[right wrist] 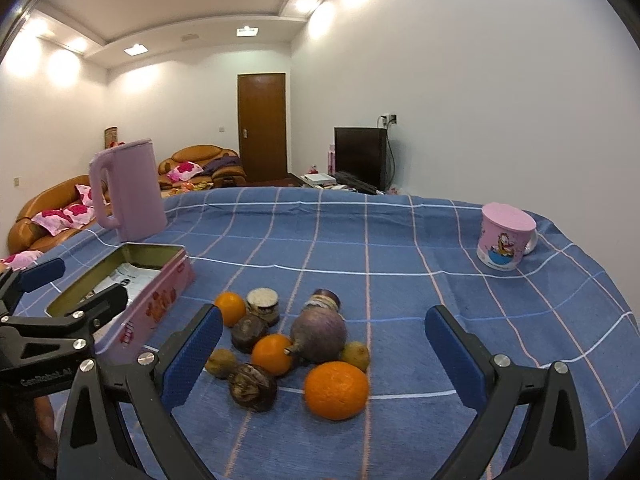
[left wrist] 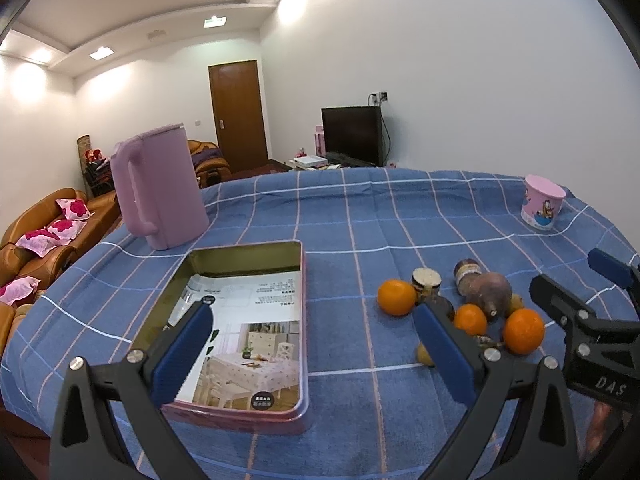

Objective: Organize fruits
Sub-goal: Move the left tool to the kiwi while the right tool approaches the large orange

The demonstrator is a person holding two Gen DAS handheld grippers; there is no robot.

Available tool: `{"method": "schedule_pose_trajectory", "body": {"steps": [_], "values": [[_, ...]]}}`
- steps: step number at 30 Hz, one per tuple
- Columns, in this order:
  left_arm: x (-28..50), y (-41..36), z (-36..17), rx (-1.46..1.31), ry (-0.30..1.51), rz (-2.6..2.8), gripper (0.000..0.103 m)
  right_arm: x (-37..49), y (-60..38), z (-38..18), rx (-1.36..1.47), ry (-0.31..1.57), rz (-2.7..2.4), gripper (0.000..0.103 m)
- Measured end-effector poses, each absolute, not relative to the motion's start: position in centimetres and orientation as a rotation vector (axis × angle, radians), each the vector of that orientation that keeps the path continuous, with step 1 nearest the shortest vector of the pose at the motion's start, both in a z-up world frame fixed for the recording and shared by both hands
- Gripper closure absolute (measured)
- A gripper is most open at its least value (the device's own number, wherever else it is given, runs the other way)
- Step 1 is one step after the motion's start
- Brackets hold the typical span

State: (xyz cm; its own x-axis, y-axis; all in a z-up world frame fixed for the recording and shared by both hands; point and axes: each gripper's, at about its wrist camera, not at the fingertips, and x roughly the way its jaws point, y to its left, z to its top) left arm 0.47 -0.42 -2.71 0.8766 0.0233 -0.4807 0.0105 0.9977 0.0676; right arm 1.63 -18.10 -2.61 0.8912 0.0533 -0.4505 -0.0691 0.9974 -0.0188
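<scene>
**Inspector:** Containers first. What stands on the counter with the blue checked cloth?

**Assistant:** A shallow rectangular pink tin box, lid off. Its gold-coloured inner walls are bare, and a printed sheet showing a furnished dining room lies flat on its floor. No fruit is in it. Behind it stands a tall lilac plastic jug with a side handle, upright; its contents cannot be seen. On the far right stands a pink cartoon-printed mug, covered by a pink lid.

**Inspector:** Location of the fruit?

**Assistant:** All on the cloth, in one cluster to the right of the tin box and apart from it. Three oranges: a large orange nearest the right camera, a middle orange, and a far orange beside a small jar with a pale lid. A large round purple fruit with a stem touches the middle orange. Two dark brown wrinkled fruits and two small greenish-yellow fruits lie among them. A second small jar stands behind the purple fruit.

**Inspector:** Grippers?

**Assistant:** The left hand-held gripper hangs over the tin box's right edge, blue pads wide apart, nothing between them. The right hand-held gripper is likewise spread wide and empty, facing the fruit cluster.
</scene>
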Motion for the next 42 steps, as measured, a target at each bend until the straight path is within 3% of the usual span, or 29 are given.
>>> {"method": "schedule_pose_trajectory", "body": {"steps": [6,9,13,18,21,24,33,42], "values": [[0.7,-1.0,-3.7,0.088,0.527,-0.01,0.0,2.5,-18.8,-3.9,-0.052,0.541,0.05,0.003],[0.7,-1.5,-4.1,0.1,0.531,-0.023,0.0,2.9,-19.3,-4.8,-0.041,0.601,0.08,0.029],[0.8,-2.3,-4.6,0.115,0.537,-0.042,0.001,3.3,-19.2,-5.9,-0.05,0.656,0.104,0.038],[1.2,-3.2,-5.2,0.135,0.563,-0.084,0.014,3.8,-18.8,-7.0,-0.056,0.701,0.124,0.053],[1.6,-4.1,-5.6,0.155,0.578,-0.114,0.018,4.2,-19.1,-7.5,-0.043,0.733,0.133,0.054],[2.2,-4.9,-6.2,0.167,0.62,-0.154,0.032,4.5,-19.0,-7.6,-0.045,0.748,0.138,0.054],[3.7,-6.3,-7.3,0.204,0.711,-0.207,0.044,4.6,-19.7,-7.7,0.005,0.755,0.158,0.054],[5.5,-7.7,-8.3,0.237,0.8,-0.269,0.044,4.5,-19.9,-7.8,0.024,0.752,0.165,0.054]]}}
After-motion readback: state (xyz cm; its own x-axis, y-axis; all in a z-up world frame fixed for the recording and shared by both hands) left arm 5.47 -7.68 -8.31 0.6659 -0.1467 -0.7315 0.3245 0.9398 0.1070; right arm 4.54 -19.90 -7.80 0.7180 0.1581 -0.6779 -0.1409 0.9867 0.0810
